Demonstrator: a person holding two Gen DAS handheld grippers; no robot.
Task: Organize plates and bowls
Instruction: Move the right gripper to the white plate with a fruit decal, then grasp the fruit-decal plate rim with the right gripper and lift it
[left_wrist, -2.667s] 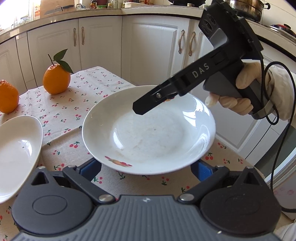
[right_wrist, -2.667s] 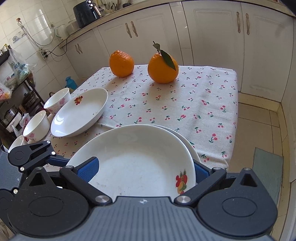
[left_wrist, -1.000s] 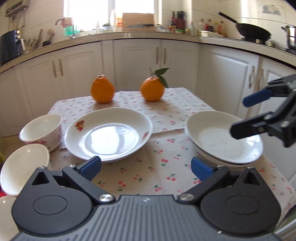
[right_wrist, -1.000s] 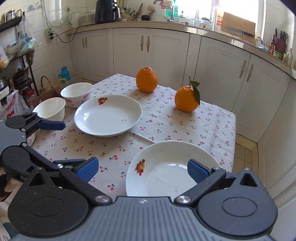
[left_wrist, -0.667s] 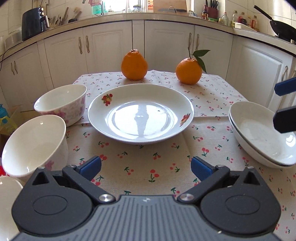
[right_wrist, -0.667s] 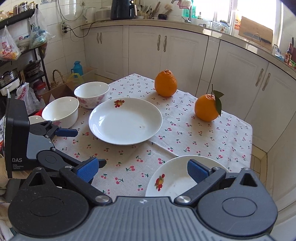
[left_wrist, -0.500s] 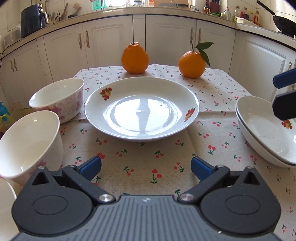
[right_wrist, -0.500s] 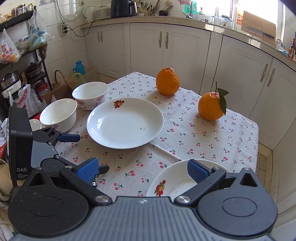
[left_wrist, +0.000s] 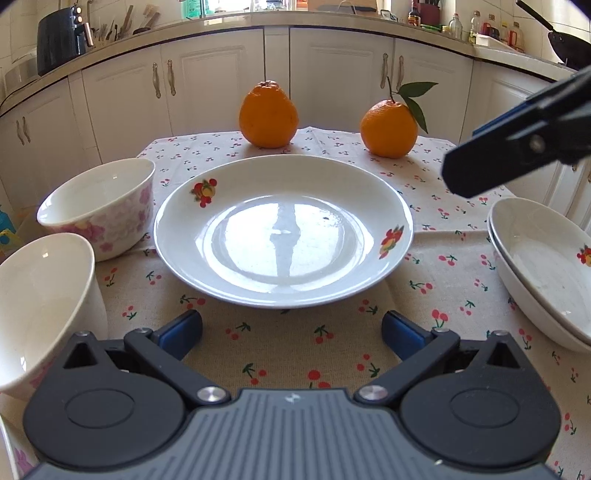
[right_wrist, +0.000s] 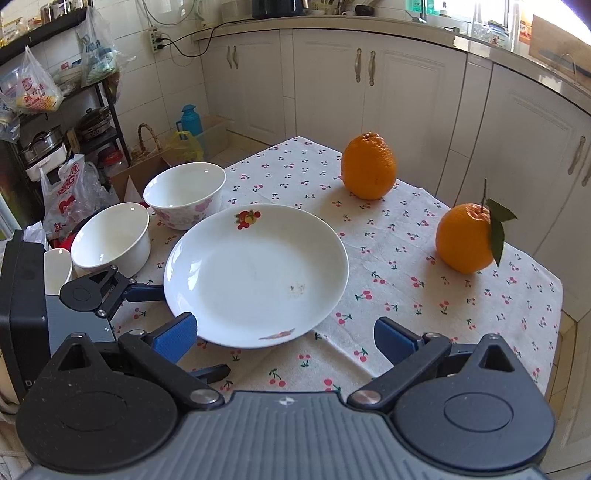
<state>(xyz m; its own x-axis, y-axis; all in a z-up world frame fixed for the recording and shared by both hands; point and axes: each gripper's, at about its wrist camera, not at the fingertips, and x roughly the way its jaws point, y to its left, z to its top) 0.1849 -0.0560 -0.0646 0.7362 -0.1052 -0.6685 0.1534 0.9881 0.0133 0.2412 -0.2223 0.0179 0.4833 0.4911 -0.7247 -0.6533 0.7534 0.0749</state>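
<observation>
Fruit-print plate (left_wrist: 283, 230) sits mid-table on the cherry tablecloth (left_wrist: 332, 343), unheld, between two bowls and a two-plate stack.

Left wrist view: the left gripper (left_wrist: 291, 328) hangs wide and empty just short of the plate's near rim; the floral bowl (left_wrist: 98, 206) and plain bowl (left_wrist: 40, 306) sit left, the stacked plates (left_wrist: 543, 266) right. Right wrist view: the right gripper (right_wrist: 282, 338), also spread and empty, straddles the near rim. Both claws closing together could collide, or a shallow pinch on glazed china could slip.

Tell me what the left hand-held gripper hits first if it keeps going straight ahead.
Probably the near rim of the single plate: the open left hand-held gripper points straight at it, with only tablecloth between.
</observation>
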